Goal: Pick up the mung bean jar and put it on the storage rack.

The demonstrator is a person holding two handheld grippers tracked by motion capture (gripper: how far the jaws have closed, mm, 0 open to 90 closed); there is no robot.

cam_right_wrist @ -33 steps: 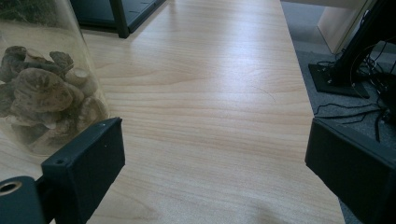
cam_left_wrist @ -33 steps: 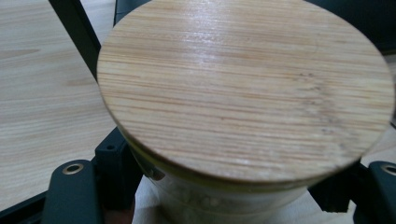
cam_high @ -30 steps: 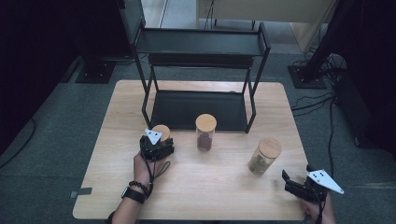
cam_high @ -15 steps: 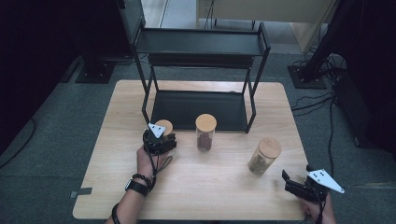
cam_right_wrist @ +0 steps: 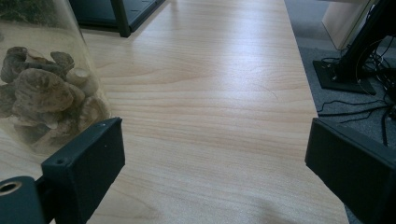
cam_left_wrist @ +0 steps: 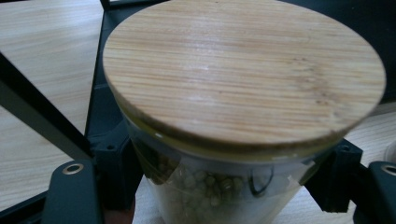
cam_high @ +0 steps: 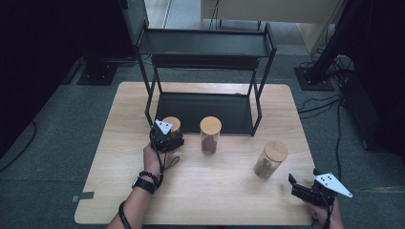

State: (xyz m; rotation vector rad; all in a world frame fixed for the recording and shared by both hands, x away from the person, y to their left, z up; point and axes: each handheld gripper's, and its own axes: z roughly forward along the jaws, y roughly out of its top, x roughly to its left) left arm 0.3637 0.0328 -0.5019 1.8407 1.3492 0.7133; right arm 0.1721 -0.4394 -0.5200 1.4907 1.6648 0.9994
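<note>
Black shelf rack [cam_high: 205, 71] at bench [cam_high: 119, 114] rear, lower tier directly beyond held jar. Left tool [cam_high: 166, 137] clamped on upright pea jar [cam_left_wrist: 243, 93], just before rack. Right tool [cam_right_wrist: 215, 163] idle, jaws apart, empty.

The left gripper [cam_high: 167, 137] sits clamped at the black rack's [cam_high: 205, 45] front-left leg (forearm reaching in from below); the right gripper [cam_high: 305, 191], jaws apart, rests well right of it.
</note>
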